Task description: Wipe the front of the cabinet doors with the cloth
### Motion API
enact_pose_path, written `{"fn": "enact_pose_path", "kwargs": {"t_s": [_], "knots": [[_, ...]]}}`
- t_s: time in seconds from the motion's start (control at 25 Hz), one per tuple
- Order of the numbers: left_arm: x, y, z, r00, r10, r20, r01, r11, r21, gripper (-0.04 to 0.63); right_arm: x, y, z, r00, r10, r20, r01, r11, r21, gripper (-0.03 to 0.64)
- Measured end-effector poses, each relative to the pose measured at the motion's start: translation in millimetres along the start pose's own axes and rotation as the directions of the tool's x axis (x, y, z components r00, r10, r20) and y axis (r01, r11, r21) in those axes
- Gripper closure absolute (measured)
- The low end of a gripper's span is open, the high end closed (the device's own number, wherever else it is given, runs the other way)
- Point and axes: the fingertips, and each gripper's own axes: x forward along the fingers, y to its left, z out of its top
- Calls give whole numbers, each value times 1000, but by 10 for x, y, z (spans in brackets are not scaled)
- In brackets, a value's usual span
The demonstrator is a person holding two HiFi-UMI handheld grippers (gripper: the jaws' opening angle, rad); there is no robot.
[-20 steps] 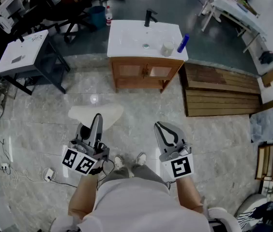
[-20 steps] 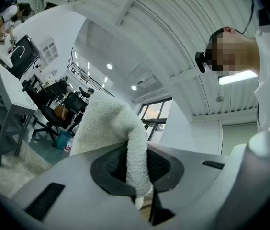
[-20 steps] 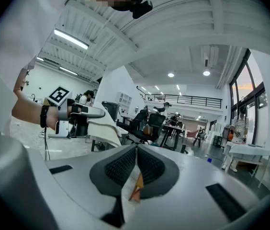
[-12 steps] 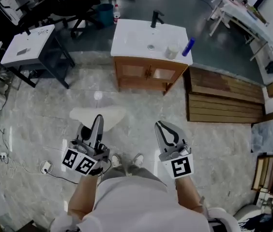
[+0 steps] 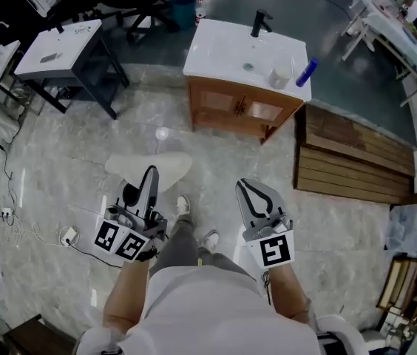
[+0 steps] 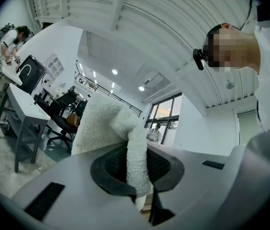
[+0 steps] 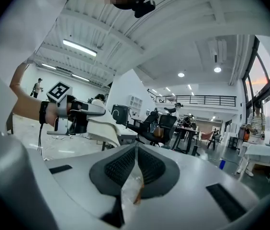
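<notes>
Marble floor lies under a fluffy white cloth, pinched between the jaws of the left gripper and held low near the person's feet. Beside it, the right gripper is closed, seemingly on nothing. Well ahead, the cabinet doors stand under the sink counter.

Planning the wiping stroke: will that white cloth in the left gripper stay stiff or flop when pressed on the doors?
Likely floppy: the fluffy cloth folds and drapes beyond the left gripper. Probably light, since one pinched fold carries it.
</notes>
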Motion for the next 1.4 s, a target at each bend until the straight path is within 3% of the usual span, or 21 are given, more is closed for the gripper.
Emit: {"fn": "enact_pose_path", "kwargs": {"t_s": [0.44,0.68,0.84,1.0,1.2,1.4], "knots": [[972,891,-281,999,-12,-38,8,996,-89,543,832,-511,-322,992,-17,-122,19,1000,13,572],[1654,1508,-114,998,-29,-51,24,994,-102,543,1687,-932,-175,991,-30,-128,31,1000,3,572],[1997,1847,23,997,-48,-62,41,993,-113,543,2219,-1221,53,994,-101,-41,104,991,85,572],[2323,2152,46,996,-53,-75,45,993,-107,543,2573,-1510,-35,988,-135,-73,140,988,68,572],[2671,2307,-32,997,-28,-78,19,994,-112,543,2804,-1791,-200,988,-126,-91,132,990,59,572],[2985,2253,-361,995,-2,-101,-9,994,-108,543,2861,-2022,-529,989,-62,-136,64,998,8,572]]}}
